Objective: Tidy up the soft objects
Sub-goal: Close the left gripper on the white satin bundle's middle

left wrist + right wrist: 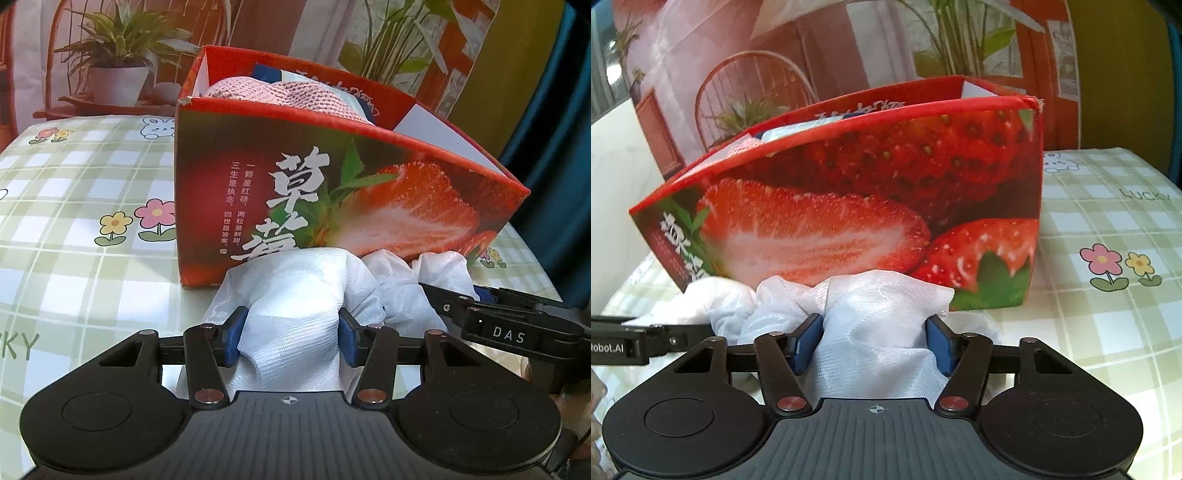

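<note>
White cloth [291, 295] bunched on tabletop [74, 229], pinched between pads of left tool [291, 338] and right tool [875, 341]; strawberry box [332, 177] just ahead of both.

The front wall of the red strawberry box [332, 192] carries large white Chinese characters: "草" on top and a second one below it, half covered by white cloth, so I cannot read it surely. Left of them stand three columns of small white Chinese print, too small to read fully. The box's inner far wall has white script, not legible. On the checked tablecloth [1108, 229] is printed "LUCKY"; in the left wrist view only "KY" shows at the left edge. The right gripper [509, 338] bears "DAS". The left gripper [613, 347] bears "obot.AI".
</note>
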`<state>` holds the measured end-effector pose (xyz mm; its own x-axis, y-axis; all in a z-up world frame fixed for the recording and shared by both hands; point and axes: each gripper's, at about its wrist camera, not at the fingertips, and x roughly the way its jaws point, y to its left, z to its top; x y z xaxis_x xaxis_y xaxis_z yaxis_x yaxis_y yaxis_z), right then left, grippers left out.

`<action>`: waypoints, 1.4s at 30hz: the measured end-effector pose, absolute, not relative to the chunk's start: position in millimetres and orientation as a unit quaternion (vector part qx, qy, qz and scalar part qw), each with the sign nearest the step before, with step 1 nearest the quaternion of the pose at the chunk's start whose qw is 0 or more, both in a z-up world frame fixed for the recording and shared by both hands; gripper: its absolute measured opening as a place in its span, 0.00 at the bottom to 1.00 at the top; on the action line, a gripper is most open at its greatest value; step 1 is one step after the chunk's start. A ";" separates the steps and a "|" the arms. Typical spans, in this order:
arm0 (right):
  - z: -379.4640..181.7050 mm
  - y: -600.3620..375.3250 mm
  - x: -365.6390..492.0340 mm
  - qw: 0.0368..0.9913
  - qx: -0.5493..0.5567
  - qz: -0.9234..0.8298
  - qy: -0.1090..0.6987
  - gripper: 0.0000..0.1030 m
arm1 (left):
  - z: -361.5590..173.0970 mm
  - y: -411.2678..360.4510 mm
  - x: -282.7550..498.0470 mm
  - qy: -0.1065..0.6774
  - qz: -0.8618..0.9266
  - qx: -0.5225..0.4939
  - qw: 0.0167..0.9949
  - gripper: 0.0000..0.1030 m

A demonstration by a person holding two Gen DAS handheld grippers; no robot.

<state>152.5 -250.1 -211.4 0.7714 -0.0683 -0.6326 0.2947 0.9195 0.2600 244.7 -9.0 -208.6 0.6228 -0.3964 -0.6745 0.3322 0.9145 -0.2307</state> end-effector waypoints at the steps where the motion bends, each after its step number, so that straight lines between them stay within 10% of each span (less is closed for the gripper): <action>1: -211.3 -248.8 152.0 0.925 0.171 -0.095 0.325 0.50 | -209.1 -9.6 244.9 0.384 -0.202 -0.041 0.900 0.52; 42: -211.3 -216.1 64.9 0.935 0.141 -0.073 0.318 0.38 | -221.9 -10.2 170.1 0.368 -0.226 -0.043 0.901 0.51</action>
